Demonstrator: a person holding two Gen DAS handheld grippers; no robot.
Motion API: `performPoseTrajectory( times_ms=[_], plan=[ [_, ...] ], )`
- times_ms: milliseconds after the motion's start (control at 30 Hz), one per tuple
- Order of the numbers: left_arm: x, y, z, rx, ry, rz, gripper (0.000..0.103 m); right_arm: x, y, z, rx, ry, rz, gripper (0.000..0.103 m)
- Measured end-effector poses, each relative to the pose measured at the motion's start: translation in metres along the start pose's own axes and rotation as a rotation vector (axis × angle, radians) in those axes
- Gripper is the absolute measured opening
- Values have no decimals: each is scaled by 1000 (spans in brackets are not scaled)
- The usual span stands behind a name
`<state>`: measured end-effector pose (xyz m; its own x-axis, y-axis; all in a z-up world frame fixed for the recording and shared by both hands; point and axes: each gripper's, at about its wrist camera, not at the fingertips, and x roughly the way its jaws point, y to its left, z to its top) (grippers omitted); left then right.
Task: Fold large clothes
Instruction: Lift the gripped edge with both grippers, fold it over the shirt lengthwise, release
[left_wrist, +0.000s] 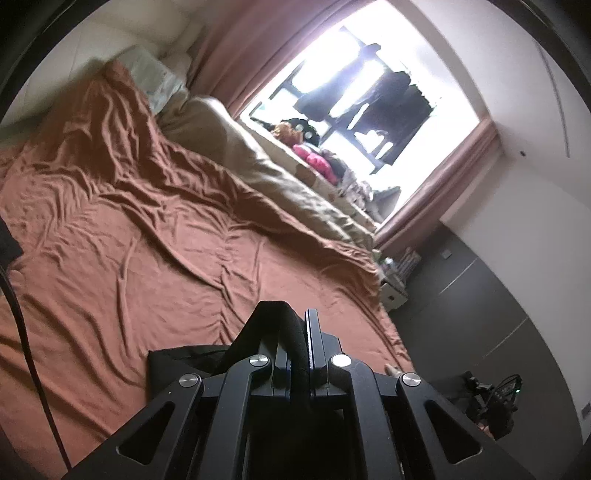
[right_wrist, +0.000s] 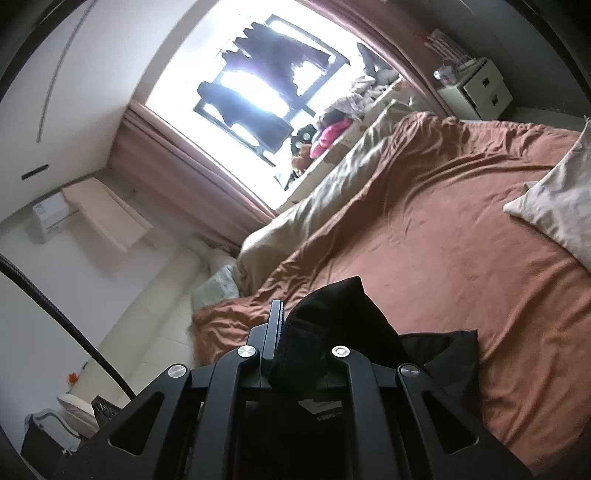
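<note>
A black garment (left_wrist: 273, 325) is pinched between the fingers of my left gripper (left_wrist: 301, 332), which is shut on it above the bed; more of the cloth hangs below to the left (left_wrist: 177, 360). In the right wrist view my right gripper (right_wrist: 291, 325) is shut on another part of the same black garment (right_wrist: 340, 314), which bunches over the right finger and trails down to the right (right_wrist: 454, 354). Both grippers hold the garment lifted above the rust-brown bedsheet (left_wrist: 147, 258), also in the right wrist view (right_wrist: 443, 240).
A beige duvet (left_wrist: 258, 155) lies along the window side of the bed. A cream pillow (right_wrist: 554, 206) sits on the sheet. The windowsill (left_wrist: 317, 155) holds toys and clothes. A white nightstand (right_wrist: 476, 88) and a cable (left_wrist: 22, 325) are nearby.
</note>
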<state>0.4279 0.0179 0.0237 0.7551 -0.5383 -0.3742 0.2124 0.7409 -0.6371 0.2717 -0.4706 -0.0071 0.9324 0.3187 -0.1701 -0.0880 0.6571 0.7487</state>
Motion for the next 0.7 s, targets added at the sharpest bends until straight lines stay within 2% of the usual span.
performPoseTrajectory(
  times_ms=[333, 600, 667, 700],
  plan=[
    [98, 61, -5, -56, 123, 94, 6, 77, -19, 16, 48, 77, -121, 7],
    [157, 109, -31, -121, 228, 191, 7, 123, -34, 9, 95, 164, -289, 11],
    [164, 113, -33, -118, 249, 205, 13, 130, -28, 11, 73, 188, -321, 12],
    [167, 114, -33, -123, 259, 200, 25, 132, -24, 12, 68, 197, -330, 16]
  ],
)
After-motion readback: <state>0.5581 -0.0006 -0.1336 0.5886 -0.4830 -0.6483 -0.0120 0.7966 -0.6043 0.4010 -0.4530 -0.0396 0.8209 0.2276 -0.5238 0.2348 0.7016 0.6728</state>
